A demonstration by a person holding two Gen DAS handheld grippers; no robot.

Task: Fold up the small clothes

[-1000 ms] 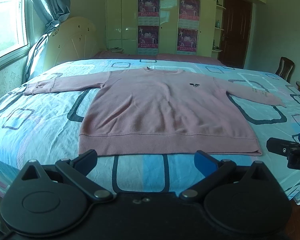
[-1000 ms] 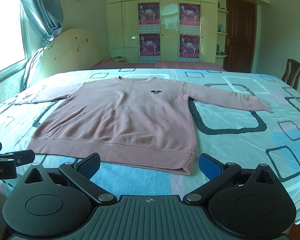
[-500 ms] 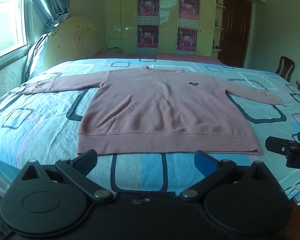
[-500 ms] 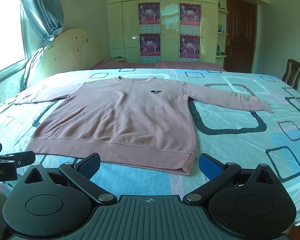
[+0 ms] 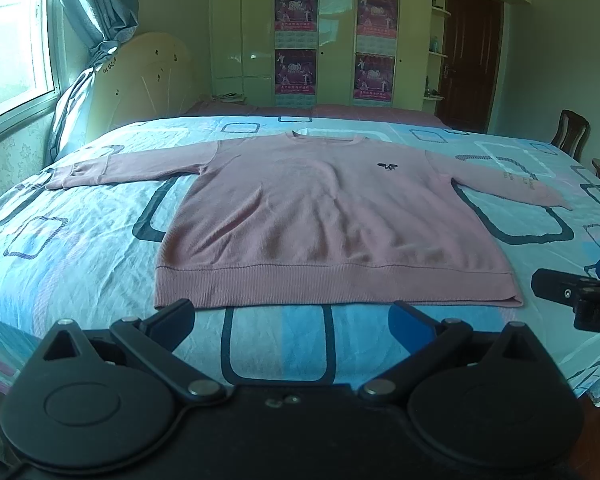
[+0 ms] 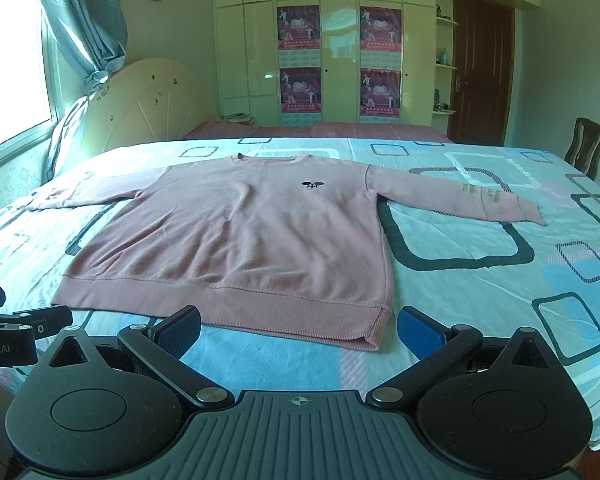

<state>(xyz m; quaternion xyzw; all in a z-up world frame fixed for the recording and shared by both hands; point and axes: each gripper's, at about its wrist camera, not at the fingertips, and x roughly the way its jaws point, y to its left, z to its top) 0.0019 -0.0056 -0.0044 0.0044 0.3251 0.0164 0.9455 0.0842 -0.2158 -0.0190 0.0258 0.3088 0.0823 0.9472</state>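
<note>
A pink sweater (image 5: pixel 320 220) is lying flat on the bed (image 5: pixel 80 248), filling the middle of both frames, with its sleeves spreading out to the left and right. The left hand-held gripper (image 5: pixel 292 314) is hovering at the bottom of its frame, its fingers spread wide and holding nothing, just below the sweater's bottom hem. The right hand-held gripper (image 6: pixel 298 326) is also gaping wide and empty, with the hem's right corner sitting between its fingers in the picture. Bare patterned sheet is showing all around the sweater. A wooden chair (image 6: pixel 586 148) is standing at the right edge.
</note>
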